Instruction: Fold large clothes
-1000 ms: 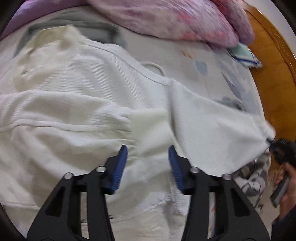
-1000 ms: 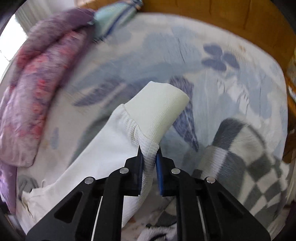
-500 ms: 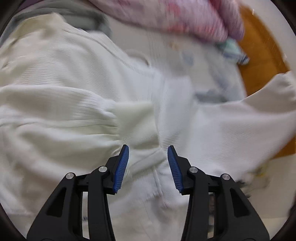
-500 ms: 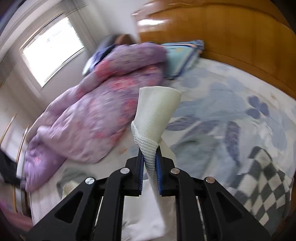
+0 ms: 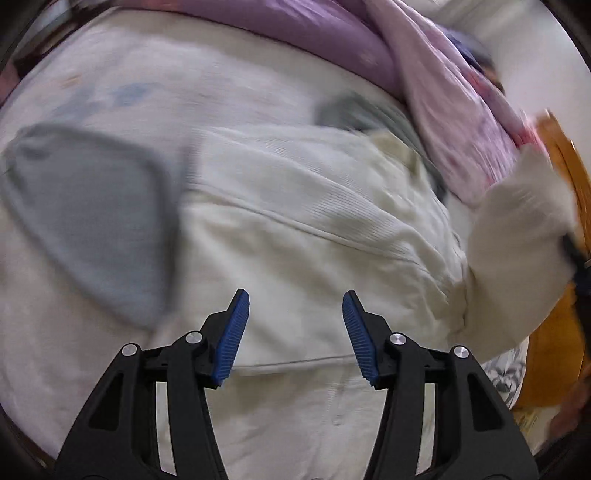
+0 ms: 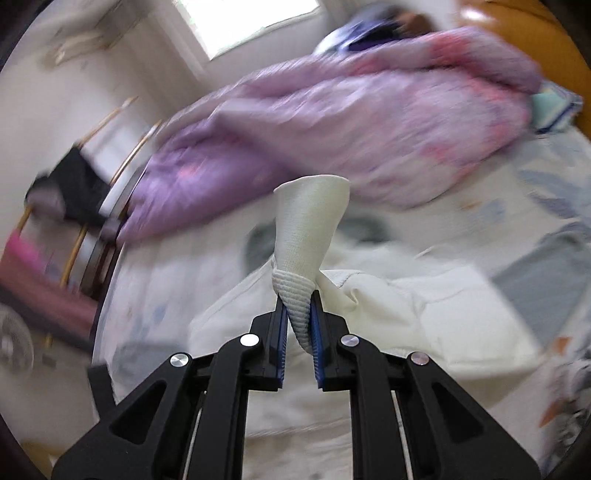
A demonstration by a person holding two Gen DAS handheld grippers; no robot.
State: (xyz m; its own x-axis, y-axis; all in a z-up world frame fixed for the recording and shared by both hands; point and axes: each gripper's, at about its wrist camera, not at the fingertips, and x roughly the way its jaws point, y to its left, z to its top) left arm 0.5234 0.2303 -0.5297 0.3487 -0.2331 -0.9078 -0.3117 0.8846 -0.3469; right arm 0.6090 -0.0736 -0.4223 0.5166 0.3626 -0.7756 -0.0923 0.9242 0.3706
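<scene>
Down in the left wrist view, the white sweater (image 5: 317,206) lies spread on the bed (image 5: 110,85), its body running from lower left toward upper right, where the collar end meets the purple quilt (image 5: 443,92). One sleeve (image 5: 517,251) rises off the body at the right edge, lifted clear of the mattress in front of the orange wooden bed frame (image 5: 565,155). A grey garment (image 5: 92,221) lies flat just beside the sweater on the left, touching its edge. The left gripper (image 5: 295,332) hovers over the sweater's lower part; its jaws are opening and the blue pads hold nothing between them. Motion blur softens most of this view.

Over in the right wrist view, the right gripper (image 6: 299,336) has its jaws nearly together, pinched on the ribbed cuff (image 6: 312,225) of the sleeve. The cuff stands upright out of the pads, its open mouth pointing away from the camera toward the quilt. Below it the rest of the sweater (image 6: 424,317) lies on the pale floral sheet. The quilt (image 6: 332,122) is heaped along the far side of the bed. Beyond it are a bright window (image 6: 251,22), pale walls, a wooden rack (image 6: 122,122) and a fan (image 6: 14,343) at the left edge.
</scene>
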